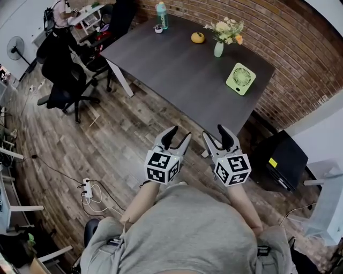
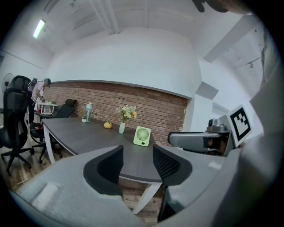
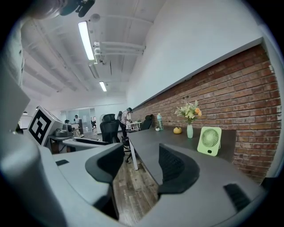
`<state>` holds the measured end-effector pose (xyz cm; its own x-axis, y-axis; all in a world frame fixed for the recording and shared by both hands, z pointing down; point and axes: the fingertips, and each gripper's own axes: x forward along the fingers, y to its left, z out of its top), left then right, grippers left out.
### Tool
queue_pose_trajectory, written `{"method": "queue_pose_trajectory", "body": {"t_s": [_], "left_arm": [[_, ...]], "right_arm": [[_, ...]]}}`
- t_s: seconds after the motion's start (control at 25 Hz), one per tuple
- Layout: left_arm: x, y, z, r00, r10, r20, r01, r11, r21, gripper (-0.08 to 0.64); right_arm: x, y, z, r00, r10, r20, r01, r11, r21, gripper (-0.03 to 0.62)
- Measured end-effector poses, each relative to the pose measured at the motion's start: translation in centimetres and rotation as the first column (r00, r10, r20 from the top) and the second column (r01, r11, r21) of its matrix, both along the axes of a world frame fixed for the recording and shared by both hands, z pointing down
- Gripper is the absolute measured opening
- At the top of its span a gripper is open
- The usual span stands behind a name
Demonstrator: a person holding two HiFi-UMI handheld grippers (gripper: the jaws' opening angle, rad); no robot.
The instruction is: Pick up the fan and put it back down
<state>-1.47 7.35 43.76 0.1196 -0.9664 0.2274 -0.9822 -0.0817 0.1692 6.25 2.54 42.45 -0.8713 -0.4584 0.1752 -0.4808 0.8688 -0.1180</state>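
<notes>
A light green square fan (image 1: 240,78) stands upright on the dark grey table (image 1: 177,69), near its right end by the brick wall. It also shows in the left gripper view as the fan (image 2: 142,136) and in the right gripper view as the fan (image 3: 210,140). My left gripper (image 1: 180,134) and right gripper (image 1: 214,132) hang side by side over the wooden floor, short of the table's near edge and well away from the fan. The left gripper (image 2: 138,153) and the right gripper (image 3: 141,153) both stand open with nothing between their jaws.
On the table stand a vase of flowers (image 1: 218,48), a small orange object (image 1: 198,37) and a teal bottle (image 1: 162,16). Black office chairs (image 1: 64,80) stand to the left. A black box (image 1: 281,158) sits on the floor at the right, a power strip (image 1: 87,188) at the left.
</notes>
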Motion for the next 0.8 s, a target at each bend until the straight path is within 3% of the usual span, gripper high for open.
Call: {"method": "queue_pose_trajectory", "body": {"t_s": [0.8], "left_arm": [[-1.6, -6.6, 0.4, 0.997, 0.066, -0.026, -0.066, 0.998, -0.012, 0.196]], "right_arm": [[1.0, -7.1, -0.2, 0.991, 0.135, 0.002, -0.135, 0.991, -0.003, 0.233]]}}
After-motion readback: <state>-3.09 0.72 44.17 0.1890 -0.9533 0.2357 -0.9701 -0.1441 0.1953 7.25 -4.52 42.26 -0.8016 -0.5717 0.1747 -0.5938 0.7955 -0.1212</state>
